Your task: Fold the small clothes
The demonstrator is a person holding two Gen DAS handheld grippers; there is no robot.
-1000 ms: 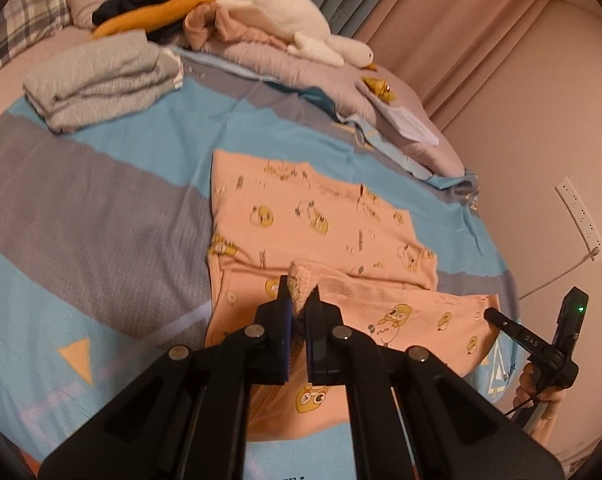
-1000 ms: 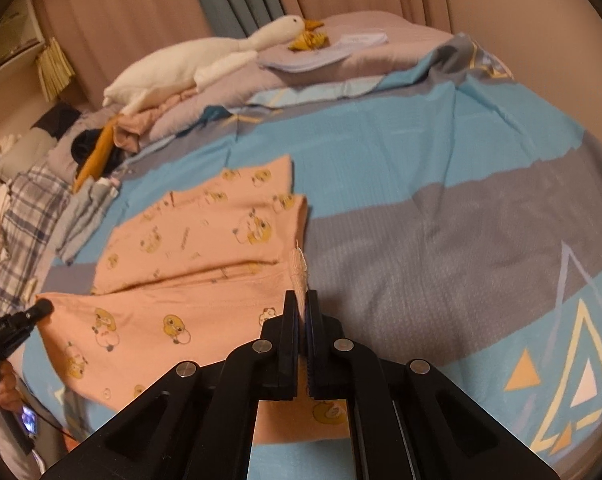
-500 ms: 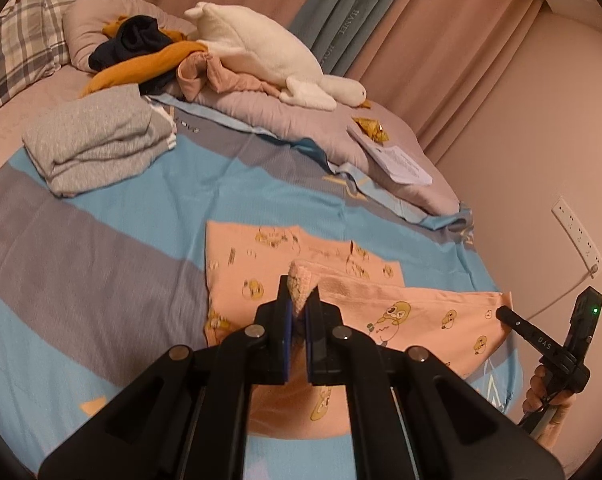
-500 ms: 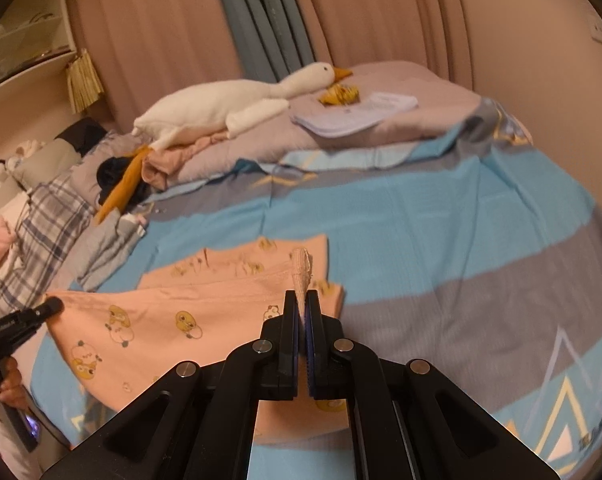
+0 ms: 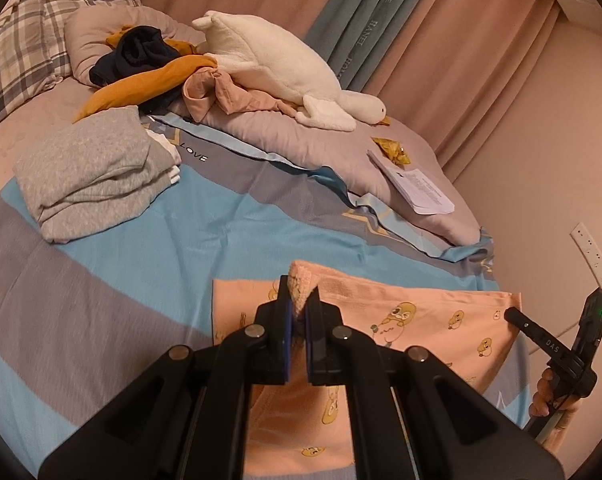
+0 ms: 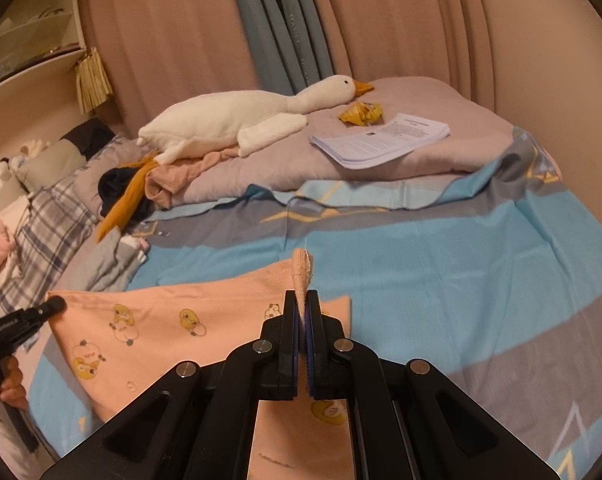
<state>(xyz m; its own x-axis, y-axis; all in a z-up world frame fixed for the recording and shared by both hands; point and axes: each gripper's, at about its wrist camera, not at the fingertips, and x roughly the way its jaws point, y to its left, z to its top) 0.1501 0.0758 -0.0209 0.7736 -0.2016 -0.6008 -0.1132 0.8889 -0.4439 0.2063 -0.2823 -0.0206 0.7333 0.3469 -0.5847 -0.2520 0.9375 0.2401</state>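
A small peach garment (image 5: pixel 417 320) printed with yellow cartoon ducks is lifted off the bed and stretched between my two grippers. My left gripper (image 5: pixel 297 300) is shut on one ribbed corner of it, which pokes up above the pads. My right gripper (image 6: pixel 302 300) is shut on the other ribbed corner (image 6: pixel 301 272). From the right wrist view the peach garment (image 6: pixel 173 328) hangs as a taut sheet toward the left gripper (image 6: pixel 55 304) at the far left. The lower part of the cloth drapes below the fingers, hidden behind them.
The bed has a blue and grey striped sheet (image 5: pixel 149 240). A folded grey garment (image 5: pixel 93 172) lies at the left. Behind are a white plush goose (image 5: pixel 277 64), a heap of orange and dark clothes (image 5: pixel 149 64), a stack of papers (image 6: pixel 381 140) and a plaid pillow (image 5: pixel 17 60).
Both grippers rose and moved forward with the garment's edge. The cloth, flat on the bed a second ago, now hangs stretched in the air between them.
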